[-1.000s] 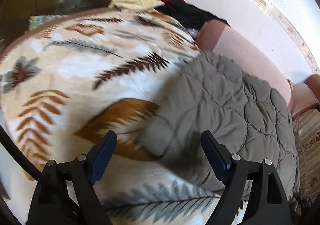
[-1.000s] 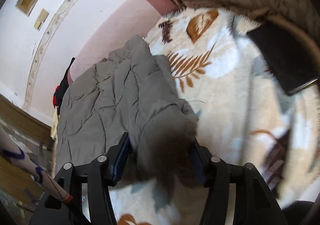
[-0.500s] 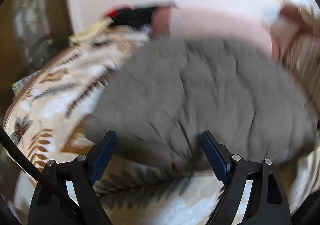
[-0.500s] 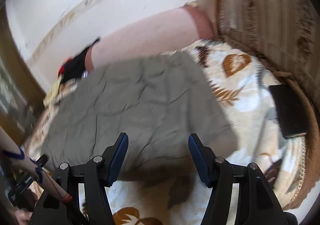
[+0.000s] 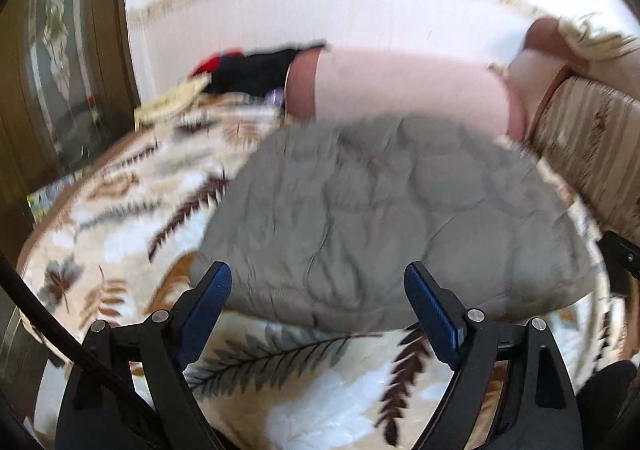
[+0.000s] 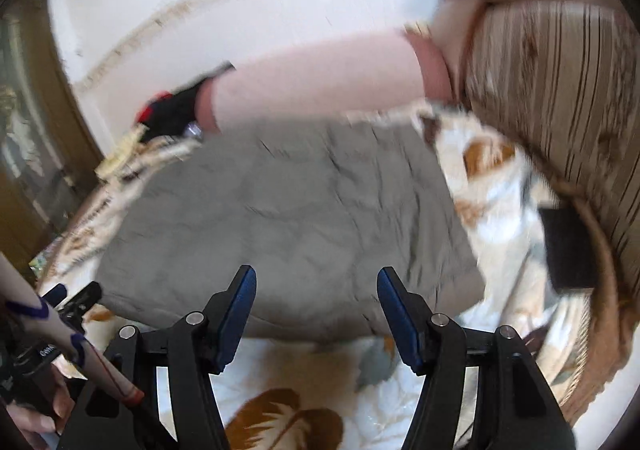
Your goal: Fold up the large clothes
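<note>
Left wrist view: motion blur softens most of the scene, and the far edge of the grey quilted garment [image 5: 380, 218] melts into the pink bolster [image 5: 404, 90] behind it, so where one ends and the other begins is hard to make out. The garment lies folded on the leaf-patterned blanket [image 5: 120, 226] covering the bed, its long axis running side to side across the view, its near edge a rounded fold facing the camera. The left claw [image 5: 318, 300] hangs above that near edge with its jaws opening; nothing sits between the blue pads and they press on nothing. A dark pile of clothes [image 5: 256, 70] with a red patch rests at the bolster's left end, too smeared to identify. At the right edge a black piece of the other gripper is cut off by the frame.

Right wrist view: blur again, worst along the striped cushion [image 6: 560, 90] at right. The garment [image 6: 280, 210] again spreads widthwise, reaching from the left part of the blanket toward the cushion side. The right claw [image 6: 316, 296] is released too, jaws opening over the garment's front edge, empty. A flat black object [image 6: 568, 250] lies on the blanket at right, partly hidden; I cannot tell what it is. The person's hand [image 6: 36, 414], in a patterned sleeve, is cropped at the lower left.
</note>
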Demonstrator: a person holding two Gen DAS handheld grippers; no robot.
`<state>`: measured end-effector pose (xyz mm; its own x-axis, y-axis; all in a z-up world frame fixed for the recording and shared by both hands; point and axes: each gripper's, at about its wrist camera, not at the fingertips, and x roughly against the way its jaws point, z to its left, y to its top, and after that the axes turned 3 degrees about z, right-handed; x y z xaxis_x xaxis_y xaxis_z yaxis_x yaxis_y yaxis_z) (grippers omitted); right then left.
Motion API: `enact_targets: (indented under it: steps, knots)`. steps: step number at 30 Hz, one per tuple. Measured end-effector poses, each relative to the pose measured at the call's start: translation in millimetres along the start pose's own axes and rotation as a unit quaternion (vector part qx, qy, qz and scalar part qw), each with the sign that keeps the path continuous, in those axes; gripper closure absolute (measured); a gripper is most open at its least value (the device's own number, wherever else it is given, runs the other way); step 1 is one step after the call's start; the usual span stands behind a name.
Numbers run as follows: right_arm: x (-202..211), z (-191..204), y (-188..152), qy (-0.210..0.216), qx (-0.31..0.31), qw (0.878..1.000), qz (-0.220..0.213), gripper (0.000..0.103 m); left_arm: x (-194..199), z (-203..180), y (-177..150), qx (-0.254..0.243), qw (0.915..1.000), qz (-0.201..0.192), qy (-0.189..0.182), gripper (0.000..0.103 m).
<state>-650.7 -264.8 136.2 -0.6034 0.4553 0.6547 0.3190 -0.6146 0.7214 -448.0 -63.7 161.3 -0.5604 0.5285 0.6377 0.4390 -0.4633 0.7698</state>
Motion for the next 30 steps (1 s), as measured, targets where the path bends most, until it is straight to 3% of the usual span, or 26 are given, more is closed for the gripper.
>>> enact_targets:
  steps: [2,7,11,13,16,20,24,27,30]
  knots:
    - [29.7,11.8,5.5,0.007,0.011,0.999,-0.031,0.020,26.3,1.1,10.3,0.010,0.9997,-0.023,-0.004,0.010]
    - [99.2,33.6,17.6,0.024,0.032,0.994,-0.104,0.014,90.8,8.9,31.0,0.035,0.9968,-0.070,-0.013,0.006]
    - [144.9,47.9,17.7,0.022,0.053,0.987,-0.148,0.008,147.5,14.1,36.7,0.036,0.9911,-0.128,0.001,0.000]
    - [162.7,53.3,12.9,0.015,0.061,0.984,-0.170,0.004,159.0,17.1,36.3,0.033,0.9901,-0.136,0.008,0.000]
    - [180.2,59.5,-0.3,0.007,0.060,0.980,-0.189,0.001,170.5,15.3,29.6,0.023,0.9907,-0.133,0.015,0.000]
    - [177.4,69.6,-17.2,-0.010,0.072,0.980,-0.184,0.000,163.7,18.3,15.5,0.025,0.9912,-0.129,0.016,0.000]
    - [164.7,71.1,-26.6,-0.036,0.082,0.983,-0.160,0.000,136.5,21.8,10.5,0.043,0.9949,-0.090,0.013,0.000]
    - [160.5,64.4,-29.8,-0.043,0.069,0.983,-0.166,0.000,115.7,23.9,7.9,0.067,0.9951,-0.064,0.033,0.000]
    - [150.8,61.2,-30.8,-0.049,0.056,0.982,-0.171,0.000,99.4,23.1,5.2,0.059,0.9971,-0.033,0.035,0.000]
